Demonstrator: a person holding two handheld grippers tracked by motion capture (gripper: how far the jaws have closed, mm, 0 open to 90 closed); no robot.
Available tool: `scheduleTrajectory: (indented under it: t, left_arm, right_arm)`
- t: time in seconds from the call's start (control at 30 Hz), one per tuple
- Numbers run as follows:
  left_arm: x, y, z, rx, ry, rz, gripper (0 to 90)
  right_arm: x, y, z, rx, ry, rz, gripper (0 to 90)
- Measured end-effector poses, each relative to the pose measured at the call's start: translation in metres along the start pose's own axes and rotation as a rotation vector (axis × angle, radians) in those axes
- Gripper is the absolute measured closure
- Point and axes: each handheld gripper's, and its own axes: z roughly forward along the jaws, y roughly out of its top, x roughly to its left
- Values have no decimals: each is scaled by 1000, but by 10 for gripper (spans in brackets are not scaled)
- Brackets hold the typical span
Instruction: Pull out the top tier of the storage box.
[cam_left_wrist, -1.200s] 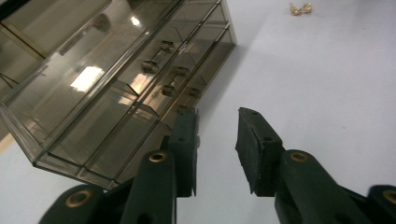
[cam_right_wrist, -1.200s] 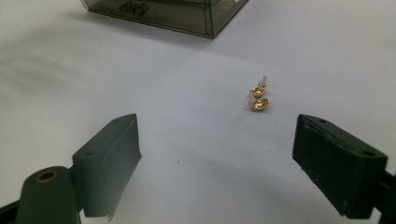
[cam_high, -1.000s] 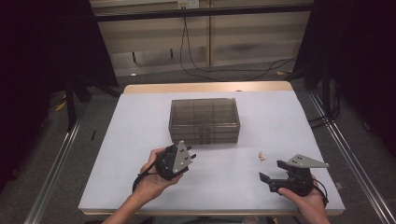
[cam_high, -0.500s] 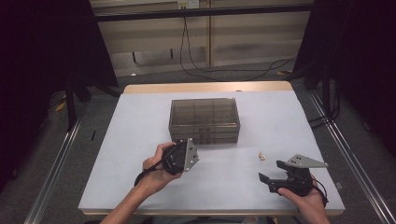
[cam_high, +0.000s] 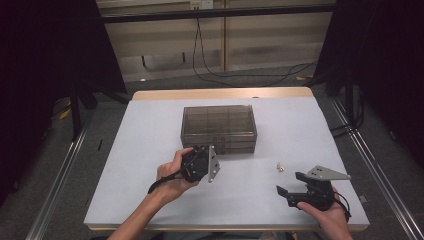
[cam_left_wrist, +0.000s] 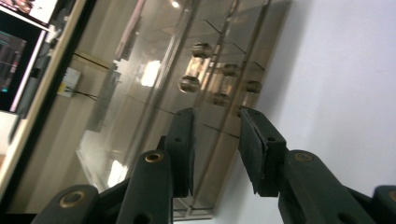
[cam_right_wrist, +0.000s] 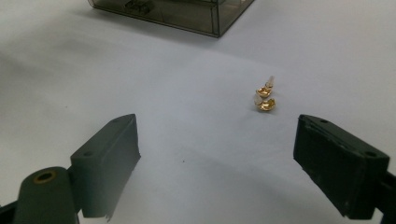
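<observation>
A smoky, translucent plastic drawer box (cam_high: 219, 126) with small round knobs on its drawer fronts is seen standing at the middle of the white tabletop (cam_high: 140, 165). The left gripper (cam_high: 206, 161) is held tipped onto its side just in front of the box's front face, its grey three-cornered plate turned nearly upright. In the left gripper view, the box (cam_left_wrist: 154, 93) is seen close ahead, and the two black jaws of the left gripper (cam_left_wrist: 215, 140) are set a narrow gap apart, partly open, with nothing between them; the round knobs (cam_left_wrist: 189, 84) lie just beyond the jaw tips, and no contact can be made out.

A pair of small gold stud earrings (cam_high: 280, 167) is found on the table to the right of the box's front corner, apart from it. The right gripper (cam_high: 290, 186) is rested low near the table's front right edge, near the earrings but not touching them. In the right gripper view, its jaws are spread wide with nothing held, and the earrings (cam_right_wrist: 265, 99) lie ahead between the lines of the two jaws, closer to the right-hand one. A corner of the box (cam_right_wrist: 205, 14) is shown farther back.
</observation>
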Motion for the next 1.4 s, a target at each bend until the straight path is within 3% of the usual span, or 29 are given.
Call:
scheduleTrajectory:
  t: [0.07,0.1,0.13,0.17,0.2,0.5,0.67,0.7,0.73,0.8,0.87,0.9,0.97,1.2,1.4]
  left_arm:
    - [0,2,1,1,6,3,660]
    - [-1,4,2,12,22,31,660]
    - [-1,4,2,12,22,31,660]
    - [-3,7,4,30,48,77,660]
    - [-5,8,6,26,57,89,657]
    - [-7,12,15,51,108,117,633]
    - [-12,14,20,57,164,165,637]
    - [-13,15,21,62,183,186,637]
    - [-15,15,22,68,178,190,643]
    - [-19,16,26,81,214,248,651]
    - [-22,16,28,85,220,234,652]
    - [-22,17,29,84,245,256,652]
    - [-24,17,31,88,233,255,659]
    - [-30,18,38,113,279,294,690]
    - [-33,19,43,123,295,306,696]
  right_arm:
    - [0,0,0,0,1,1,141]
    - [0,0,0,1,2,-1,141]
    - [0,0,0,1,2,-1,141]
    - [0,0,0,2,2,-1,141]
    - [0,0,0,3,3,-3,141]
    - [0,0,0,8,1,-8,142]
    - [0,0,1,11,4,-10,142]
    - [0,0,1,11,4,-10,142]
    - [1,0,1,12,5,-9,142]
    - [1,0,1,15,6,-8,142]
    - [1,0,1,15,7,-8,142]
    - [1,0,1,15,7,-8,142]
    - [1,0,1,15,6,-8,141]
    - [1,0,1,17,10,-10,141]
    - [1,0,1,17,14,-14,141]
